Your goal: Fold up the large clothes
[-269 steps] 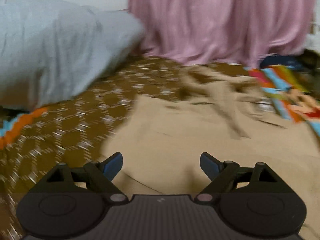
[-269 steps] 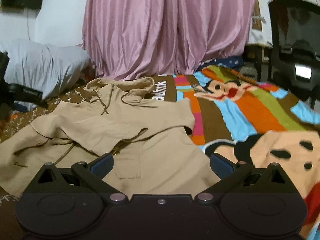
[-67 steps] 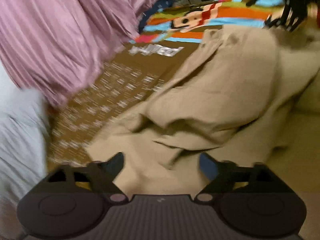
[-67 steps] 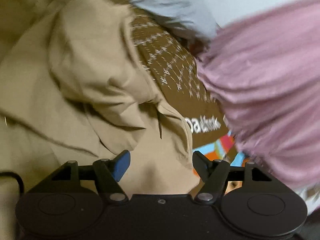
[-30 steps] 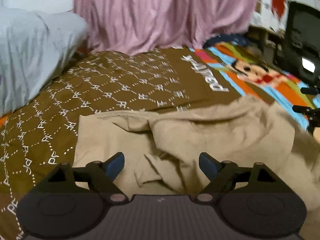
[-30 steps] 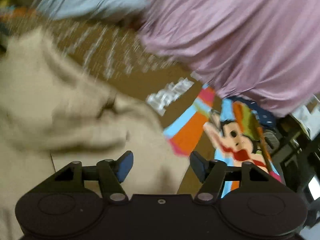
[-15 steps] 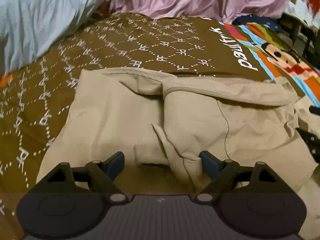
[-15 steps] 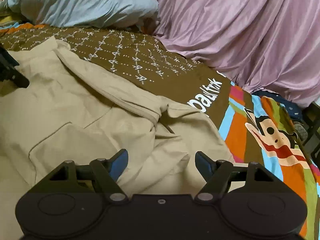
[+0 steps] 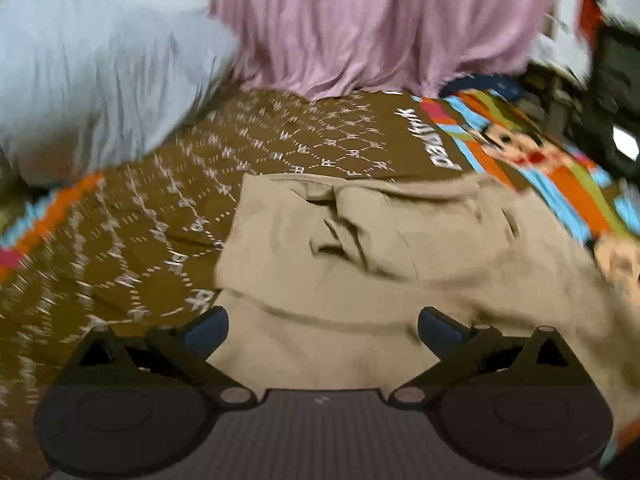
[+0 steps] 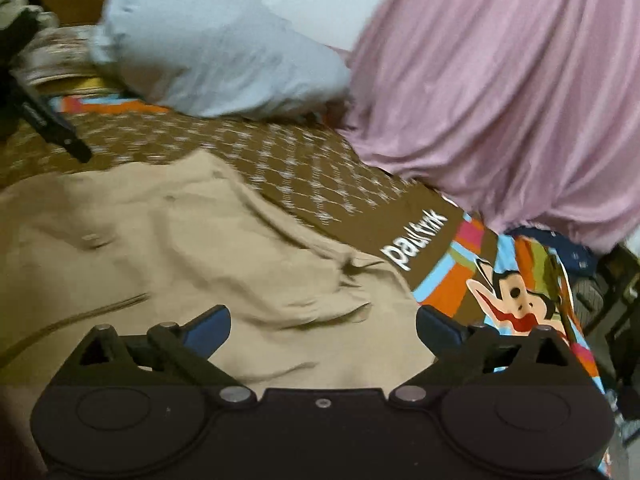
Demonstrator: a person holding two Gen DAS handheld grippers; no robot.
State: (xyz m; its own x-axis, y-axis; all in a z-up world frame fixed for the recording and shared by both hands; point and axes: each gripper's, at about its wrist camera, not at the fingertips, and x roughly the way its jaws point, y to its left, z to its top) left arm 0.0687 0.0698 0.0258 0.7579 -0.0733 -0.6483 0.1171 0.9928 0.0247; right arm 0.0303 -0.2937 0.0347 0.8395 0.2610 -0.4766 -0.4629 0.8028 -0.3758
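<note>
A tan hooded sweatshirt lies folded over on the bed, its top edge rumpled; it also shows in the right wrist view. My left gripper is open and empty, held just above the near part of the garment. My right gripper is open and empty above the garment's right part near its edge. The left gripper's black tip shows at the far left of the right wrist view.
The bed cover is brown with a white pattern on the left and a bright cartoon print on the right. A grey pillow lies at the back left. A pink curtain hangs behind. A dark chair stands at far right.
Both grippers have drawn back and lifted from the sweatshirt, both views tilting up toward the curtain. The sweatshirt stays folded on the bed. Both grippers stay open.
</note>
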